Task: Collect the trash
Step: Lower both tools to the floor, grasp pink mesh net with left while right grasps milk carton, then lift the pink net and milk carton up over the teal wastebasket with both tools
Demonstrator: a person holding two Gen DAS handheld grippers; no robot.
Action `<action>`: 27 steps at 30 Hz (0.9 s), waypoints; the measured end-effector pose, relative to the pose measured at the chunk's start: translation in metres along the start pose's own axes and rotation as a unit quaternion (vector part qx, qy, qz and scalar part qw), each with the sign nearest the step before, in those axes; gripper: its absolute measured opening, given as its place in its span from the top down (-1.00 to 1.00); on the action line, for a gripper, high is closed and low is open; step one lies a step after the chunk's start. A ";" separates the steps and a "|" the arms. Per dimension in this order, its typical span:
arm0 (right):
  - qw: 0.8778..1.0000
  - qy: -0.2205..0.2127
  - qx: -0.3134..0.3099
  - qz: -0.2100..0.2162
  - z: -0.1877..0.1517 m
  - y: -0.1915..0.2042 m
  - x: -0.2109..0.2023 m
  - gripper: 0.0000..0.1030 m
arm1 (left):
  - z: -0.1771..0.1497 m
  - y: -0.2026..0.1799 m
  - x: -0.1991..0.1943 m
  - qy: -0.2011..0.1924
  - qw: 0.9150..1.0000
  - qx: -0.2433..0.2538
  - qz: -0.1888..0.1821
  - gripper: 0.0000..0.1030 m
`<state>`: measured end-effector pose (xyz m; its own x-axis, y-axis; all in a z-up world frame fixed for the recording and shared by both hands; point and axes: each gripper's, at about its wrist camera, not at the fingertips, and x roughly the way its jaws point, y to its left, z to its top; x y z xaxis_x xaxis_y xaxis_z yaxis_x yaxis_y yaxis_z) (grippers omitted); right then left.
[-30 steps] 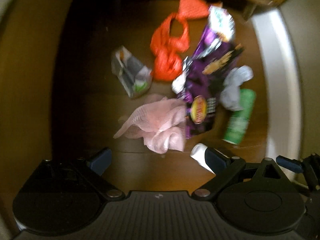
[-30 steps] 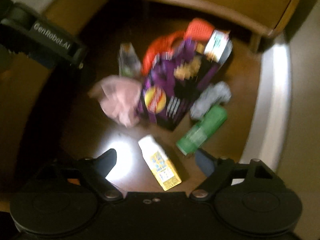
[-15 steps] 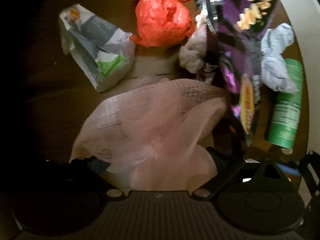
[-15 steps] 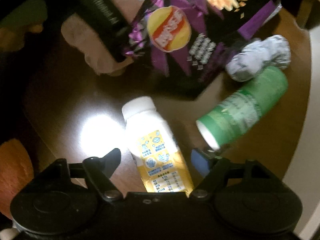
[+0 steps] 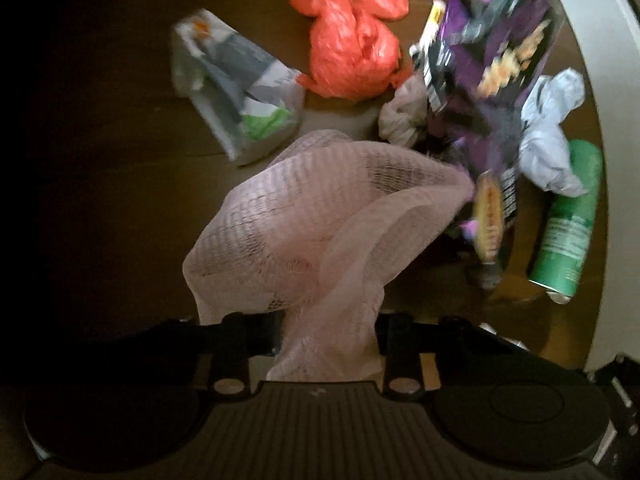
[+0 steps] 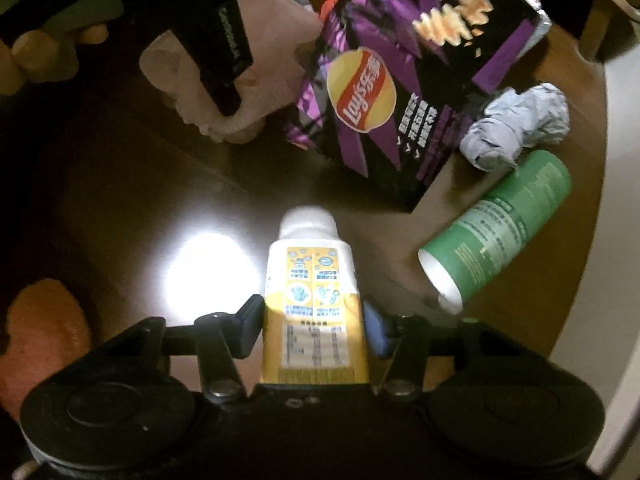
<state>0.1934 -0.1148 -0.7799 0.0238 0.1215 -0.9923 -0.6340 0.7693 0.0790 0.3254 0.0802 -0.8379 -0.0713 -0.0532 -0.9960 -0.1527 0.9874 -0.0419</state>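
A pink mesh net (image 5: pixel 320 220) lies bunched on the brown wooden table (image 5: pixel 100 200). My left gripper (image 5: pixel 328 340) points down over it, its jaws closing, with the net's lower end pinched between the pads. In the right wrist view a small white and yellow bottle (image 6: pixel 312 280) lies on its side, cap pointing away. My right gripper (image 6: pixel 314 326) straddles the bottle's lower half, jaws closing, both pads against its sides. The same net (image 6: pixel 272 80) shows at the upper left there, under the left tool's black housing (image 6: pixel 224 52).
A purple chips bag (image 6: pixel 400 80), a crumpled pale paper (image 6: pixel 516 128) and a green can (image 6: pixel 500 228) on its side lie right of the bottle. An orange plastic bag (image 5: pixel 352 48) and a clear wrapper (image 5: pixel 240 88) lie beyond the net. A person's hand (image 6: pixel 40 56) is at the upper left.
Both grippers came down to the table. The left jaws narrowed onto the pink net, and the right jaws narrowed onto the bottle.
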 end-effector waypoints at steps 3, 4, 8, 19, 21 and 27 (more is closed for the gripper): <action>0.999 0.003 0.032 0.012 0.000 0.007 -0.033 0.00 | -0.008 0.006 -0.032 0.000 1.000 -0.011 -0.002 0.42; 0.999 0.003 0.044 0.016 0.000 0.010 -0.045 0.00 | -0.011 0.008 -0.045 -0.001 1.000 -0.014 -0.003 0.42; 0.995 -0.006 0.098 0.021 0.012 0.015 -0.089 0.00 | -0.026 0.007 -0.102 -0.012 1.000 -0.008 -0.005 0.42; 0.978 -0.096 0.184 0.003 0.060 0.007 -0.259 0.00 | -0.064 0.019 -0.317 -0.059 0.997 -0.027 -0.041 0.42; 0.974 -0.120 0.191 -0.002 0.073 0.007 -0.299 0.00 | -0.067 0.021 -0.361 -0.074 0.996 -0.020 -0.048 0.42; 0.963 -0.193 0.190 -0.016 0.112 0.022 -0.419 0.00 | -0.071 0.028 -0.485 -0.124 0.991 0.015 -0.051 0.42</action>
<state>0.2564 -0.0787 -0.3515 0.3697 0.2618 -0.8915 -0.3015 0.9414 0.1515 0.2858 0.1232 -0.3507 0.1879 -0.1189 -0.9750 -0.1170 0.9829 -0.1424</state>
